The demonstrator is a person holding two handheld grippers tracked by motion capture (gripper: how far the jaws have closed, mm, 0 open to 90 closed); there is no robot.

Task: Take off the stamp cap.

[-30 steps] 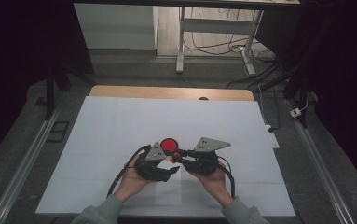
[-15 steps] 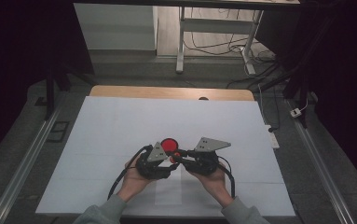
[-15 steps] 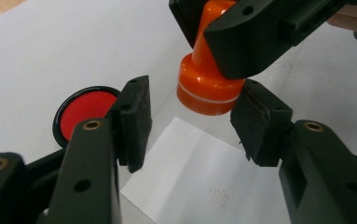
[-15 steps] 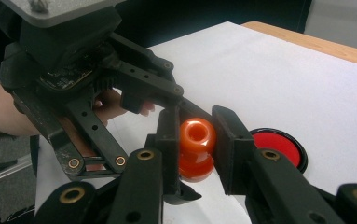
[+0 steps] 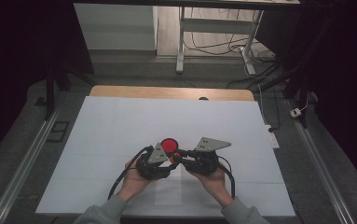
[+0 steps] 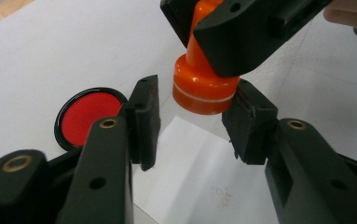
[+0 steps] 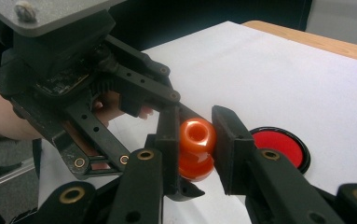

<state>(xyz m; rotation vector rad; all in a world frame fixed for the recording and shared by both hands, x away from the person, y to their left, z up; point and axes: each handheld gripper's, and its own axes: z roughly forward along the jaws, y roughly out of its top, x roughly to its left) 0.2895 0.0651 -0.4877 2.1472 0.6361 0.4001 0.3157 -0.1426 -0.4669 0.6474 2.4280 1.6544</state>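
From the high view, both hands meet near the front middle of the white desk (image 5: pixel 120 130), the left tongs (image 5: pixel 169 157) and right tongs (image 5: pixel 178 156) tip to tip beside a round red ink pad (image 5: pixel 169 144), with the stamp between them a mere orange speck. The left gripper view gives what that one cannot: the orange stamp (image 6: pixel 204 88) hangs with its broad base down, above a white slip of paper (image 6: pixel 190 172), its knob clamped in the right tongs (image 6: pixel 223 32). The left tongs (image 6: pixel 192 123) have just been closing; their pads flank the stamp's base, the right-hand pad close against it, the other standing clear, so they do not yet grip. The right gripper view shows the right tongs (image 7: pixel 197 140) pinching the stamp's (image 7: pixel 195 147) rounded handle from both sides, the ink pad (image 7: pixel 283 144) just beyond. The desk lies bare toward its wooden far edge (image 5: pixel 167 92) and both sides, with wide room around the hands.
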